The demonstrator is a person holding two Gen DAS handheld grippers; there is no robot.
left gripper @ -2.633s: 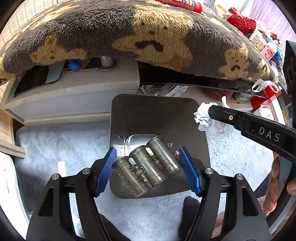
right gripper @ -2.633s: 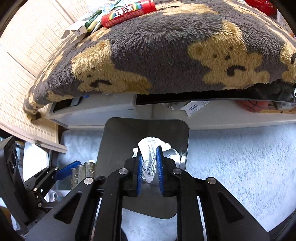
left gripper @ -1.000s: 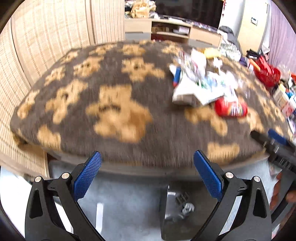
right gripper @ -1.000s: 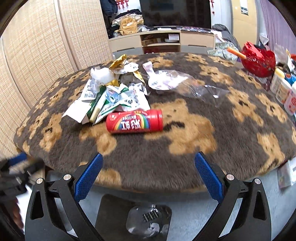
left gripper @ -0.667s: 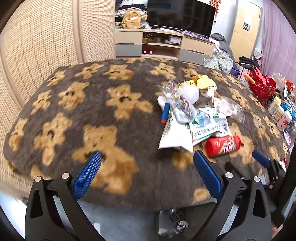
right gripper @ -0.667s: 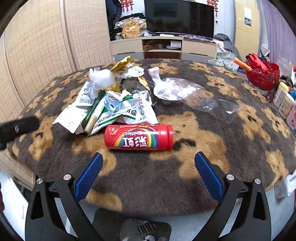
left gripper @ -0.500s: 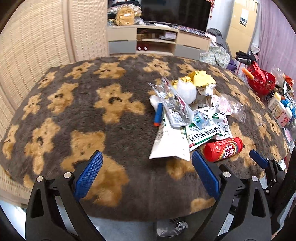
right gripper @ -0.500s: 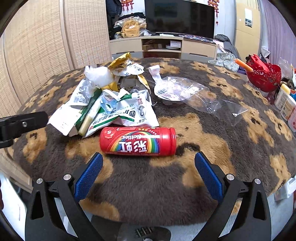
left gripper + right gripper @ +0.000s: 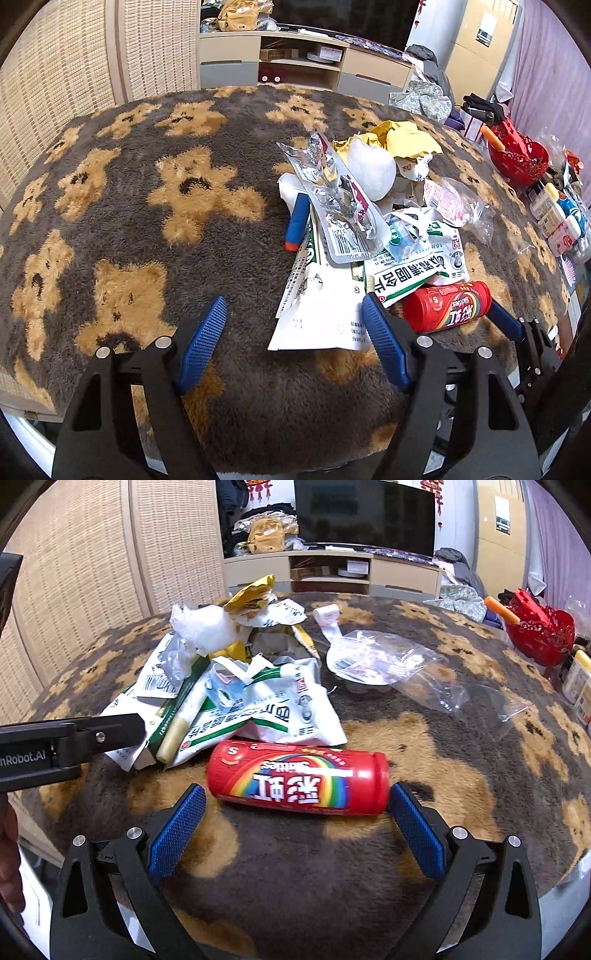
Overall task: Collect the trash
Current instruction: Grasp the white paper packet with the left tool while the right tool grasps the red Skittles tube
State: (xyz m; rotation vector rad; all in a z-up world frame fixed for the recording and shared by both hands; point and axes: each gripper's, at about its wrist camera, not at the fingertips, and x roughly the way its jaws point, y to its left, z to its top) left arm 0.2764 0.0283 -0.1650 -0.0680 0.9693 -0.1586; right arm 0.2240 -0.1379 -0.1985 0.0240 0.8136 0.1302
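Right claw (image 9: 297, 805) wide, straddling red can (image 9: 295, 777); wrappers (image 9: 236, 698) behind.

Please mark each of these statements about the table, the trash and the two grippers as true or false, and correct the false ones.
1. The red candy tube lies on its side on the bear-pattern blanket. True.
2. The right gripper is shut on the tube. False: its jaws stand open on either side of the tube, with no pad pressing on it.
3. A blue foam dart lies at the left edge of the trash pile in the left wrist view. True.
4. The left gripper holds a crumpled tissue. False: its jaws have just been closing, with only the corner of a white wrapper between them, not gripped.
5. The clear plastic bag lies under the tube. False: it lies apart, farther back.
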